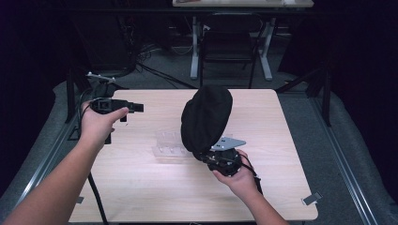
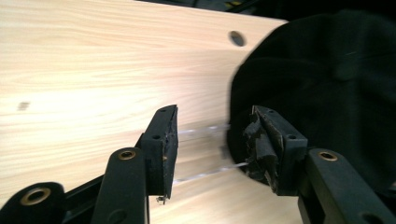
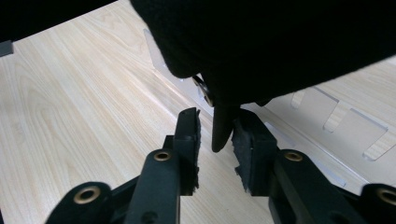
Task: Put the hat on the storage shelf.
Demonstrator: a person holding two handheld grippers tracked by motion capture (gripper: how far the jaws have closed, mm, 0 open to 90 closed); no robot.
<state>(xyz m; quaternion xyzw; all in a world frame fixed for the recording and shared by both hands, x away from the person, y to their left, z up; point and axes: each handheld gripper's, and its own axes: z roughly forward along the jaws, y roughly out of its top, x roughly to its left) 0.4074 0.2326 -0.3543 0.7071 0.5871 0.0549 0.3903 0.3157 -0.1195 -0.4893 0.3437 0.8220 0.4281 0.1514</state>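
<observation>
One black cap (image 1: pixel 206 118) is standing above my tabletop (image 1: pixel 141 178), its strap hanging between my parted right tongs (image 3: pixel 215 140), pads not pressing it; my left tongs (image 2: pixel 212 140) are gaping empty nearby.

Both arms are bare. Each black gripper (image 1: pixel 136 107) has brass-ringed screw holes, worn pads (image 2: pixel 261 149) and a black cable (image 1: pixel 96 197).

you're in a lab, pale wooden table (image 1: pixel 141 187) on grey carpet (image 1: pixel 356 154), black curtains (image 1: pixel 366 47), tangled black floor cables (image 1: pixel 141 56), white-legged desk (image 1: pixel 195 47)
</observation>
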